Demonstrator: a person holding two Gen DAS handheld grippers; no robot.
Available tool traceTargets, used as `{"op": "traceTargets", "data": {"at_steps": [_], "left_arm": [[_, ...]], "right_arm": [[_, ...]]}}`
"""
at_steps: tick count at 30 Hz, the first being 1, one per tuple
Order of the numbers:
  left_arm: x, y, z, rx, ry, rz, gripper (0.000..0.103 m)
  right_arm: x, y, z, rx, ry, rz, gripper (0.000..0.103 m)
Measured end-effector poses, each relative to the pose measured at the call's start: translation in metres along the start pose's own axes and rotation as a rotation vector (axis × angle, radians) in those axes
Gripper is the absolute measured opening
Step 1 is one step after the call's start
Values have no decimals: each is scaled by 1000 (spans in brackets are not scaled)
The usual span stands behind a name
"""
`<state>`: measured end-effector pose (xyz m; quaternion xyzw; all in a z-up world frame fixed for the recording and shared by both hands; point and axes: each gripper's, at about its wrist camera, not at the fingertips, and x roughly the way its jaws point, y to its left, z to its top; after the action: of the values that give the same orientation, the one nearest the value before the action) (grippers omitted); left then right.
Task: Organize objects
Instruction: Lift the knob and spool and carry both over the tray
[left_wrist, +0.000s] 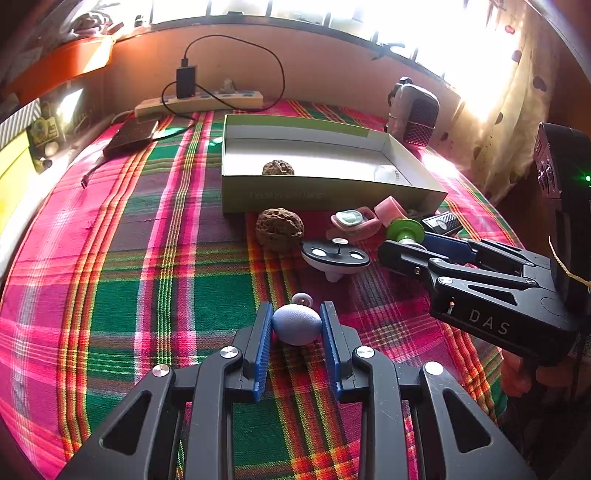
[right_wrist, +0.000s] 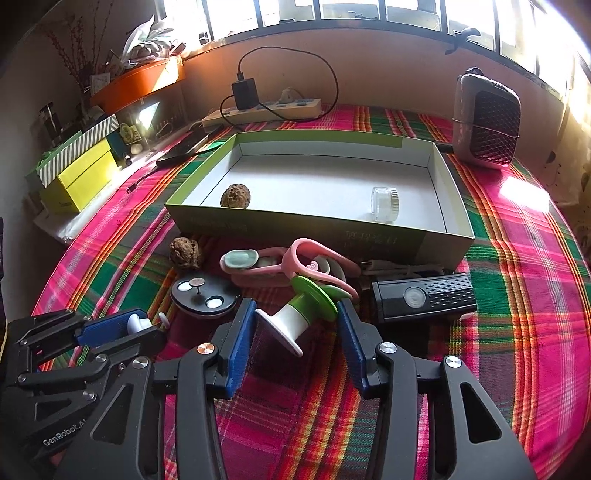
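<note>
Bright window behind, glare heavy; a table under a pink-and-green plaid cloth (right_wrist: 517, 258) carried everything. A shallow green cardboard box with a white inside (right_wrist: 458, 206) sat toward the window, already holding one wrinkled brown walnut (right_wrist: 235, 196) and a small clear round jar (right_wrist: 385, 204), so it read as the collecting place.

Loose pieces lay just in front of its near wall: a second brown walnut (right_wrist: 185, 252), a pink plastic clip-shaped toy (right_wrist: 288, 266), a black disc with white dots (right_wrist: 204, 295), a black rectangular device with a grille (right_wrist: 424, 297).

Your left tongs (left_wrist: 296, 323) were closed on a pale blue egg-shaped ball (left_wrist: 296, 325), both blue pads touching its sides, low over the cloth. A grip across the middle suited a round thing likely to roll.

Your right tongs (right_wrist: 295, 325) stood around a green-and-white spool-shaped toy (right_wrist: 303, 314) lying tilted on the cloth. The pads bracketed it with gaps on both sides, so the tongs were open, not gripping. Straddling it that way probably set up a pinch before carrying it to the box.
</note>
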<state>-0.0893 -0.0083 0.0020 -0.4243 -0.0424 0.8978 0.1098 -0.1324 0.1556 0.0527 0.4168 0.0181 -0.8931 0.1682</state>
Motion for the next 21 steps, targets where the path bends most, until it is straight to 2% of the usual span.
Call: {"op": "traceTargets", "data": {"at_steps": [21], "left_arm": [[0,0,0,2,-1,3,24]], "right_arm": [[-2,-1,-1,13,-3,-1,46]]}}
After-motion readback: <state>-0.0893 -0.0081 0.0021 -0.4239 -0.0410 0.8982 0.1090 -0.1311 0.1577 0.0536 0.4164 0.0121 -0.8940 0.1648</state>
